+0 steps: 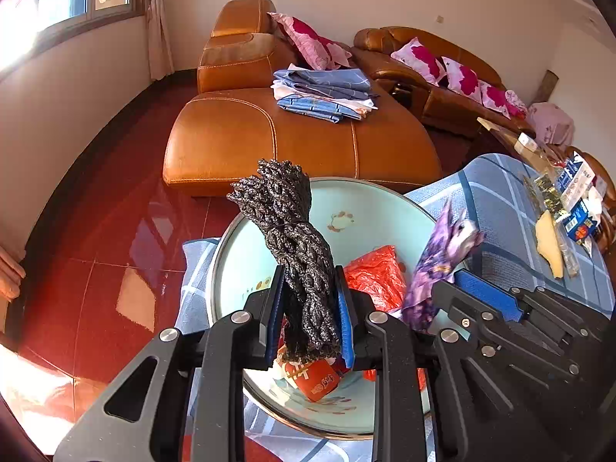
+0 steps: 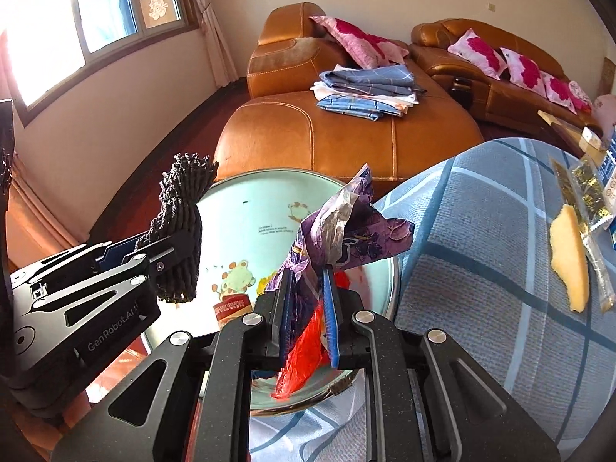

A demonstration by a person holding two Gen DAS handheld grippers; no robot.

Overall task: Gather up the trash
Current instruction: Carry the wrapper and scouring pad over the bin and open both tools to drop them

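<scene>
My left gripper (image 1: 310,308) is shut on a dark knotted rope bundle (image 1: 292,246) and holds it above a pale green basin (image 1: 246,254). The bundle also shows in the right wrist view (image 2: 181,231). My right gripper (image 2: 306,308) is shut on a crumpled purple wrapper (image 2: 346,227), also held over the basin (image 2: 250,208). The wrapper shows in the left wrist view (image 1: 442,254). A red plastic bag (image 1: 377,277) and a red packet (image 1: 315,379) lie in the basin.
The basin stands at the edge of a table with a blue checked cloth (image 2: 481,238). A yellow peel (image 2: 569,258), a gold wrapper (image 2: 585,192) and blue boxes (image 1: 577,208) lie on the cloth. An orange leather sofa (image 1: 269,142) with folded linen stands beyond.
</scene>
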